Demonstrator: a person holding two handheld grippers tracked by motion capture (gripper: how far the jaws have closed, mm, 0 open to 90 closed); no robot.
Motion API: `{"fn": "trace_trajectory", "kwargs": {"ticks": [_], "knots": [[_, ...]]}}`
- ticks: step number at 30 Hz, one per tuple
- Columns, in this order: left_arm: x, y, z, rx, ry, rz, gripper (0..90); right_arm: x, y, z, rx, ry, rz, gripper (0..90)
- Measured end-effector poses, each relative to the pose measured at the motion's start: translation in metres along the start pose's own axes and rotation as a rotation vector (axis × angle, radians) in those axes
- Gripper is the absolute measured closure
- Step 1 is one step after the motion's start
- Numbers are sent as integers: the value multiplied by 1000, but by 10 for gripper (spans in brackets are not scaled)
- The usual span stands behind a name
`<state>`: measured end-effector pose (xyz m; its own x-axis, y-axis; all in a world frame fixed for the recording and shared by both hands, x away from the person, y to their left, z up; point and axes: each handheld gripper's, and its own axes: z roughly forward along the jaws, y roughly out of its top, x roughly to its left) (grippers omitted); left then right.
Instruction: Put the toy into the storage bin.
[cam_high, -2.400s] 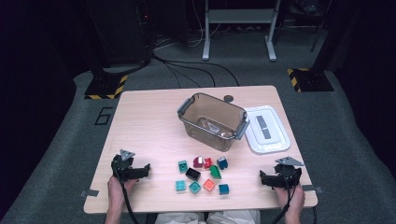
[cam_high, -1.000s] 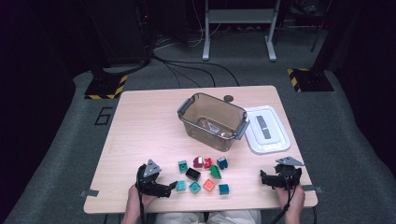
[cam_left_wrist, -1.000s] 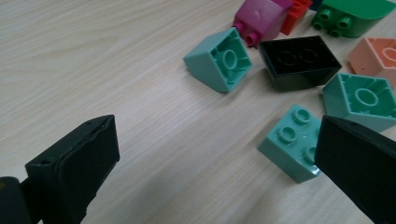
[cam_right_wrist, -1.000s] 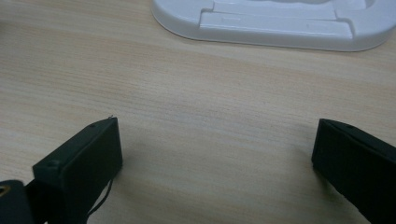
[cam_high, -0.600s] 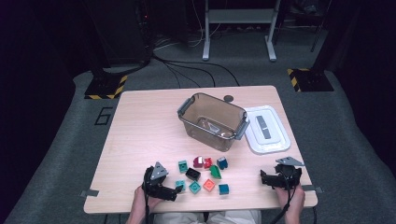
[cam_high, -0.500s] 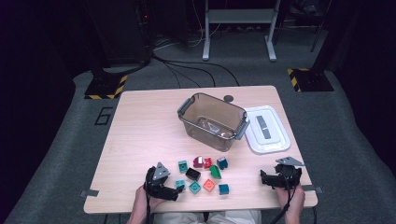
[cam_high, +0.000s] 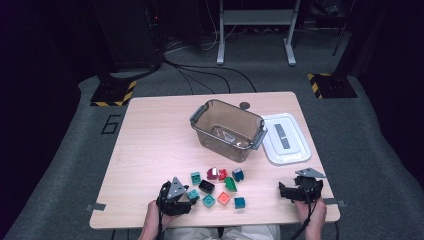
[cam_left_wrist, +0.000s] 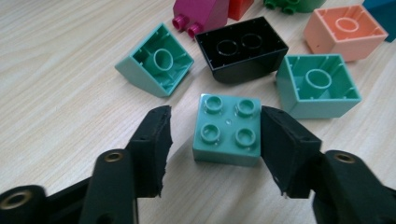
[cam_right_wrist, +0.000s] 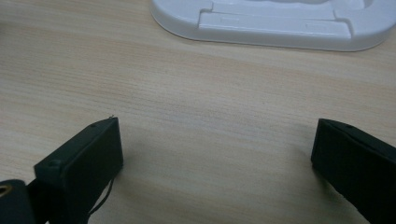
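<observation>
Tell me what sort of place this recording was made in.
Most likely a lab or test room set up for recording, not a home. A bare wooden table stands on grey carpet, with cables trailing across the floor and yellow-and-black hazard-striped stand bases beside it. The surroundings are dark.

Light wooden table (cam_high: 150, 145) carries a clear brown plastic bin (cam_high: 227, 123), upright and open, centre-rear; a white plastic lid (cam_high: 285, 139) lies flat just beside it; a small dark round disc (cam_high: 244, 105) sits behind the bin; grey carpet (cam_high: 75, 150) surrounds the table.
</observation>
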<state>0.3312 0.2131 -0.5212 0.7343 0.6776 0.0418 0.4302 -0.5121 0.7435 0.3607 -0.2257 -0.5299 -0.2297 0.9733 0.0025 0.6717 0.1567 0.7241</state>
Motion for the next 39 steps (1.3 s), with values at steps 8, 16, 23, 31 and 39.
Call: {"fn": "trace_trajectory", "kwargs": {"ticks": [8, 16, 23, 31, 39], "knots": [[-2, -5, 1, -21, -4, -9, 577, 0, 0, 0, -1, 0, 0, 14], [-1, -5, -1, -25, -21, -16, 585, 0, 0, 0, 0, -2, 3, 15], [7, -4, -7, -63, -54, -53, 587, 0, 0, 0, 0, -2, 2, 15], [21, -4, -20, -70, -43, -74, 587, 0, 0, 0, 0, -2, 2, 15], [35, 4, -32, -77, -6, -78, 587, 0, 0, 0, -1, -2, 2, 16]]}}
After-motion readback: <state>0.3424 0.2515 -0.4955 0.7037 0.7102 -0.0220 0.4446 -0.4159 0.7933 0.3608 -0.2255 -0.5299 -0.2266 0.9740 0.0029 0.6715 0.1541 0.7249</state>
